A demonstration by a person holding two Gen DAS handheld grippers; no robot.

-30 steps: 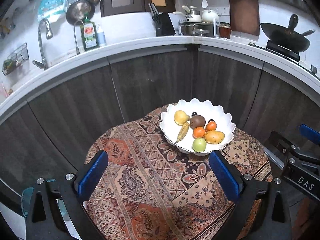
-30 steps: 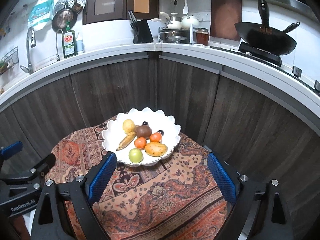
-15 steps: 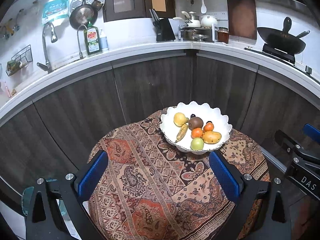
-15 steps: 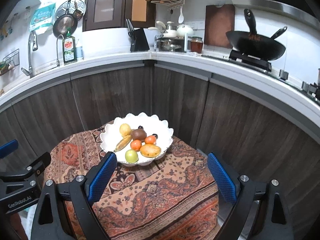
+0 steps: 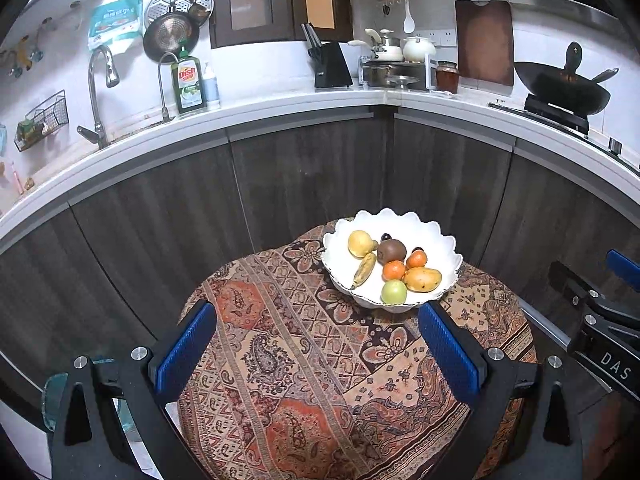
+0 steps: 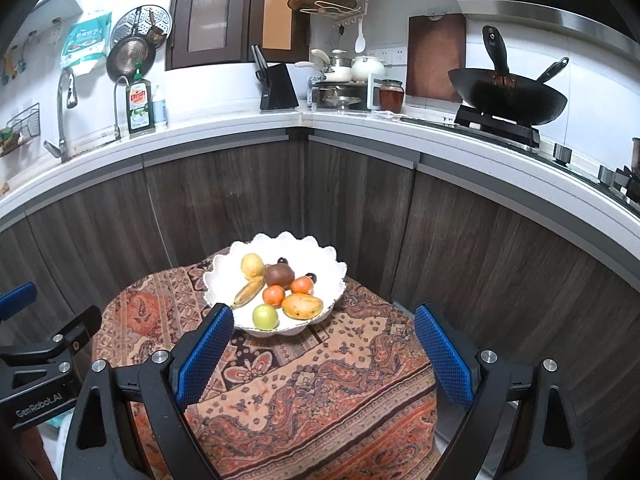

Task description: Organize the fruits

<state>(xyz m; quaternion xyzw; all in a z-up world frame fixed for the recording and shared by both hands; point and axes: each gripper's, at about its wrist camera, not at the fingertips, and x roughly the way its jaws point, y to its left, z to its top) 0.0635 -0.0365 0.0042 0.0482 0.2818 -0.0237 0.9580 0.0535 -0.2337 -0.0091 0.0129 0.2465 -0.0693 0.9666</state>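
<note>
Left gripper (image 5: 318,348): blue-padded fingers spread wide apart, nothing between them; held above the near part of the round table, short of the bowl.
Right gripper (image 6: 324,350): blue-padded fingers likewise wide apart and empty; held above the near edge of the table, left pad just in front of the bowl's rim in its own view.
Table: round, covered by a red-and-brown paisley cloth (image 5: 280,360), standing before dark wood cabinet fronts (image 5: 304,176).
Bowl: white scalloped ceramic bowl (image 5: 434,240) resting on the cloth at the table's far edge.
Contents: all fruit lies inside the bowl — yellow round fruit (image 5: 361,243), brown kiwi-like fruit (image 5: 392,251), small banana (image 5: 365,270), two orange tangerines (image 5: 394,270), yellow-orange mango (image 5: 422,279), green apple (image 5: 394,292). Two small dark fruits sit behind; kind cannot be told.
Contact: neither gripper touches bowl or fruit.
</note>
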